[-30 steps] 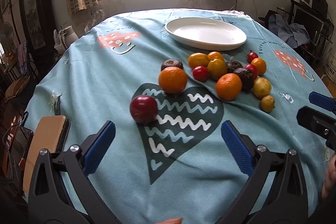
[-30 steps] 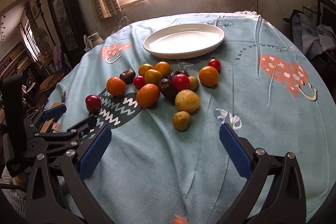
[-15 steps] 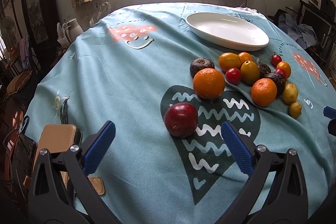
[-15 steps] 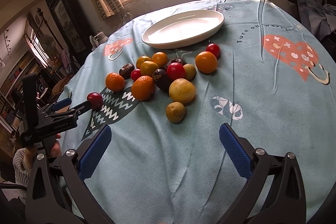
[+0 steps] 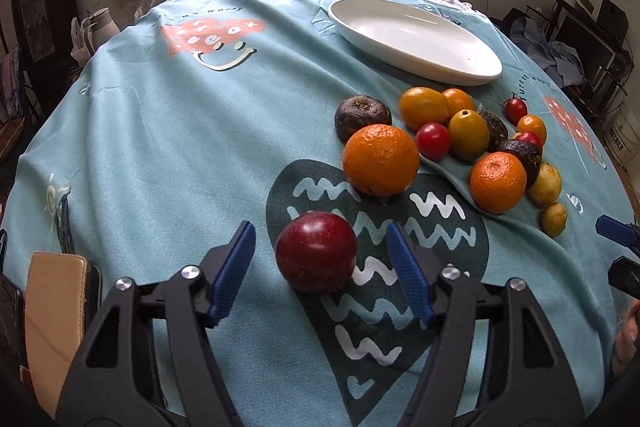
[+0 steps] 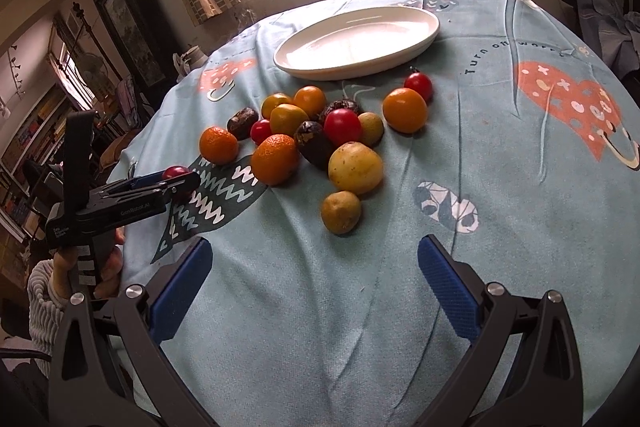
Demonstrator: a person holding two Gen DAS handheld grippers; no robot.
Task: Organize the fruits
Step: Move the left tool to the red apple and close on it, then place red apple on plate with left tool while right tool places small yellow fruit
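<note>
A dark red plum (image 5: 316, 251) lies on the teal tablecloth, apart from the other fruit. My left gripper (image 5: 320, 251) is open, its blue fingers on either side of the plum with gaps on both sides; it also shows in the right wrist view (image 6: 176, 183). A pile of oranges (image 5: 381, 165), red, yellow and dark fruits (image 6: 320, 135) lies mid-table. A white oval plate (image 5: 416, 41) stands empty behind it. My right gripper (image 6: 316, 267) is open and empty above bare cloth near a small yellow fruit (image 6: 341, 211).
A tan leather case (image 5: 54, 315) lies at the table's left edge. A white jug (image 5: 98, 29) stands beyond the table at the far left. Furniture and clothes crowd the room's right side. The round table's edge curves away on all sides.
My left gripper moved forward and its fingers narrowed around the plum, which now sits between them. My right gripper shifted slightly nearer to the fruit pile.
</note>
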